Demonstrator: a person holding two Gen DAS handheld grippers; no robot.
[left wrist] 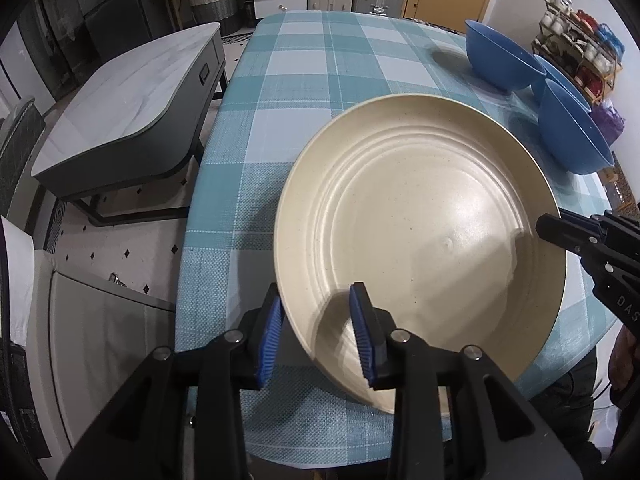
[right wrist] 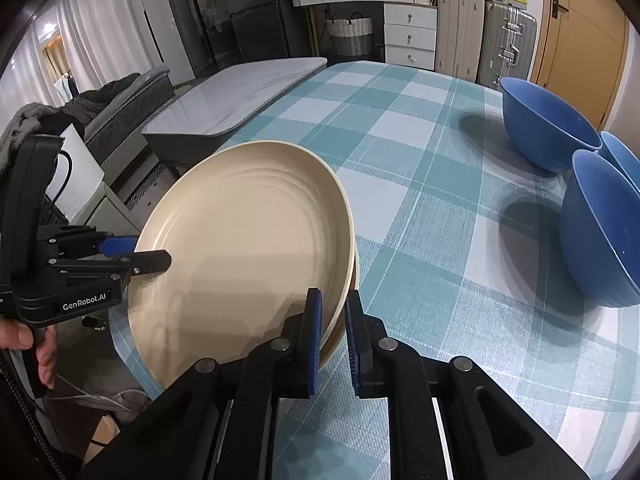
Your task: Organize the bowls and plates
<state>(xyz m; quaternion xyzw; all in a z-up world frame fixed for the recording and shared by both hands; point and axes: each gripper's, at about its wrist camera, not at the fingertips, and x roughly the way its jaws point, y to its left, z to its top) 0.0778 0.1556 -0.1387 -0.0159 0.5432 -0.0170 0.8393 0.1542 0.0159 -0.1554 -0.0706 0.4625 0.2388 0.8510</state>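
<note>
A large cream plate lies at the near left corner of the checked tablecloth; a second cream rim shows just beneath it. My left gripper straddles the plate's near rim, open, with one blue pad outside the rim and the other well inside over the dish. In the right wrist view the same left gripper sits at the plate's left edge. My right gripper is shut on the plate's rim at the opposite side, also visible as the right gripper. Three blue bowls stand at the table's right.
A grey low table stands off the table's left edge, over a tiled floor. A rack of cups is behind the bowls. A person's hand holds the left gripper's handle. Suitcases and white drawers line the far wall.
</note>
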